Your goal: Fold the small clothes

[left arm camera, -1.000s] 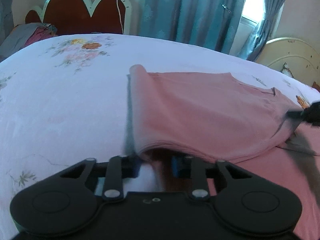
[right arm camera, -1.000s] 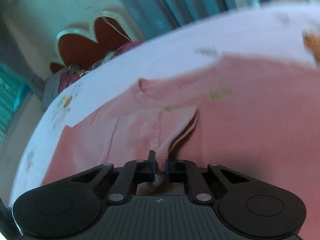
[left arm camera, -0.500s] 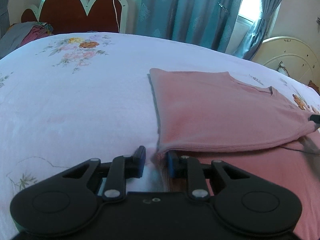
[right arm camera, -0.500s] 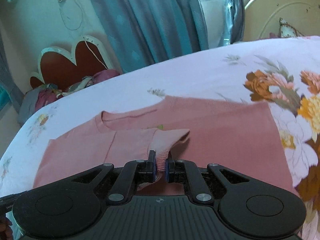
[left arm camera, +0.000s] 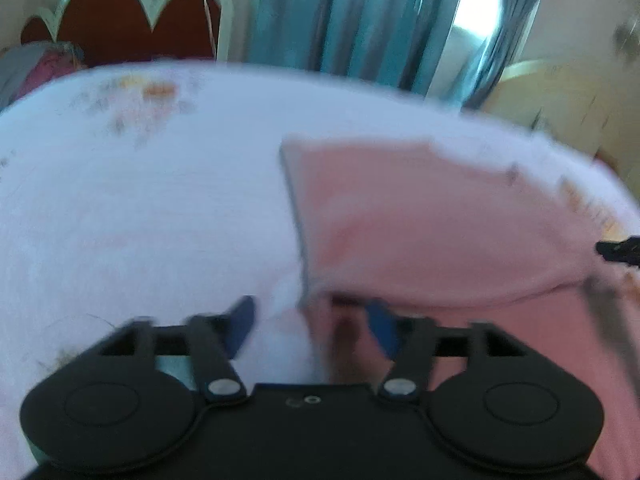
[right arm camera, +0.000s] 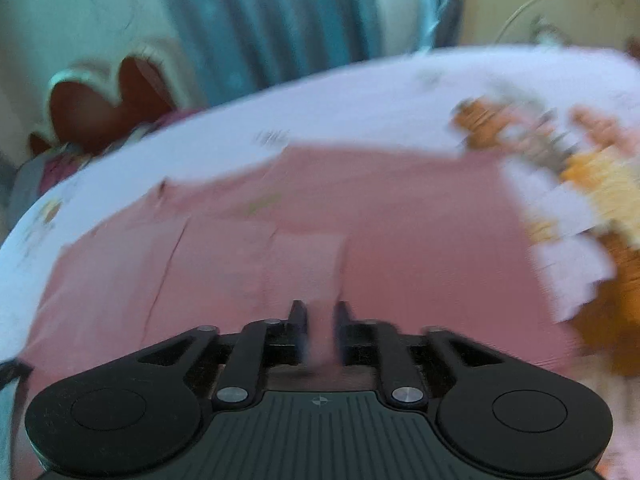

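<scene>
A pink shirt [left arm camera: 420, 216] lies folded on the white floral bedsheet [left arm camera: 160, 216]; both views are blurred. My left gripper [left arm camera: 310, 324] hovers at the shirt's near left corner. Its jaws are opening wide, with the corner lying loose between the blue pads [left arm camera: 240, 320], which do not touch it. In the right wrist view the pink shirt [right arm camera: 420, 240] spreads ahead, its folded-in sleeve [right arm camera: 304, 264] lying flat. My right gripper [right arm camera: 320, 320] is just behind that sleeve. Its jaws are opening, and pink cloth shows in the gap without being pinched. The right gripper's tip [left arm camera: 618, 250] shows at the right edge of the left wrist view.
A scalloped red headboard [left arm camera: 120, 20] and blue curtains [left arm camera: 340, 20] stand beyond the bed. A heap of clothes [left arm camera: 36, 64] lies at the far left by the headboard. A cream curved bed end [right arm camera: 540, 4] rises at the right. Orange flower prints [right arm camera: 592, 168] mark the sheet.
Both grippers have let go of the shirt and their jaws have spread. The raised fold and sleeve now lie flat. The left gripper has lifted slightly.
</scene>
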The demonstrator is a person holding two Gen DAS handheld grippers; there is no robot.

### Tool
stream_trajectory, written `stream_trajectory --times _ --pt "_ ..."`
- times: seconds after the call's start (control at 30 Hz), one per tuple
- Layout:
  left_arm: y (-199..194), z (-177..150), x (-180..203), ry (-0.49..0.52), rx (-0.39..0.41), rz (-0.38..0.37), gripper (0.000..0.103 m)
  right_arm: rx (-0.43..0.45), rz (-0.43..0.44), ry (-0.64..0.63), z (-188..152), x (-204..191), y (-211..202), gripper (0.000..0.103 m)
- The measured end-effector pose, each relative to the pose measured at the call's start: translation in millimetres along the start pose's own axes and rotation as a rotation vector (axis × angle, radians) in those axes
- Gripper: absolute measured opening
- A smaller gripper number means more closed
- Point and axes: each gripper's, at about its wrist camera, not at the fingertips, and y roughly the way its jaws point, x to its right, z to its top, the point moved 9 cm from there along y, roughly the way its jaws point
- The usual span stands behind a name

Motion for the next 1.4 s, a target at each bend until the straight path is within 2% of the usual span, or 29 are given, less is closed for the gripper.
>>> stream_trajectory --times 0.07,0.13,0.17,0.2,0.27,0.33,0.37,0.43,0.53,0.63,0.77,0.83,0.9,0.93,0.97,1.0,1.03,1.1,1.13,1.17,1.23,1.33,1.4 --pt "-10 7 8 -0.018 0.049 -0.019 0.061 0.027 0.043 -0.029 5 -8 -11 0.038" --pt "-1 10 19 -0.03 0.067 -0.041 0.057 0.003 0.076 -0.067 1 -22 -5 0.038" --pt "6 9 24 -0.032 0.062 -0.054 0.056 -0.022 0.074 -0.091 -4 -27 3 0.035" --pt "17 7 30 -0.027 0.046 -0.069 0.056 -0.063 0.066 -0.115 -13 -31 13 0.026" --pt "37 -4 35 -0.003 -0.006 -0.068 0.058 -0.147 0.02 -0.129 -29 -26 32 0.022" --pt "41 -4 39 0.016 -0.029 -0.082 0.06 -0.14 0.022 -0.143 -24 -28 26 0.022" --pt "39 2 41 0.006 -0.028 -0.106 0.064 -0.106 0.023 -0.138 -16 -27 19 0.022" --pt "41 20 46 0.015 0.015 -0.132 0.072 -0.04 0.038 -0.112 1 -28 16 0.022" --pt "68 51 58 0.08 0.038 -0.101 0.072 -0.034 0.071 -0.081 23 -44 37 0.022" --pt "107 77 63 0.086 0.033 -0.094 0.069 -0.045 0.121 -0.099 35 -72 66 0.022" --pt "145 89 59 0.077 -0.007 -0.061 0.067 -0.097 0.201 -0.05 35 -97 98 0.022" --pt "154 90 50 0.063 -0.021 -0.029 0.068 -0.124 0.246 -0.07 29 -110 106 0.022" --pt "152 89 36 0.037 -0.007 -0.025 0.067 -0.14 0.24 -0.106 25 -111 113 0.022" --pt "148 88 27 0.025 0.002 -0.027 0.064 -0.106 0.193 -0.124 27 -101 112 0.022" --pt "144 87 19 0.013 0.006 -0.039 0.056 -0.067 0.114 -0.111 31 -84 110 0.022" --pt "141 86 15 0.013 0.008 -0.05 0.055 -0.042 0.019 -0.057 36 -58 107 0.022" --pt "139 84 14 0.029 0.007 -0.06 0.055 -0.045 -0.009 -0.013 37 -40 106 0.022" --pt "134 84 17 0.057 0.003 -0.044 0.056 -0.064 0.044 0.011 36 -28 103 0.022" --pt "127 85 21 0.055 0.013 -0.028 0.058 -0.062 0.025 -0.022 38 -29 97 0.022" --pt "118 87 30 0.053 0.041 -0.038 0.058 -0.042 0.009 -0.05 42 -32 88 0.022" --pt "102 82 60 0.062 0.08 -0.106 0.058 -0.016 0.068 -0.053 42 -44 72 0.023" --pt "96 59 104 0.115 0.07 -0.157 0.058 -0.062 0.136 -0.129 21 -76 68 0.023" --pt "95 43 122 0.145 0.062 -0.163 0.058 -0.1 0.169 -0.191 3 -91 69 0.023"
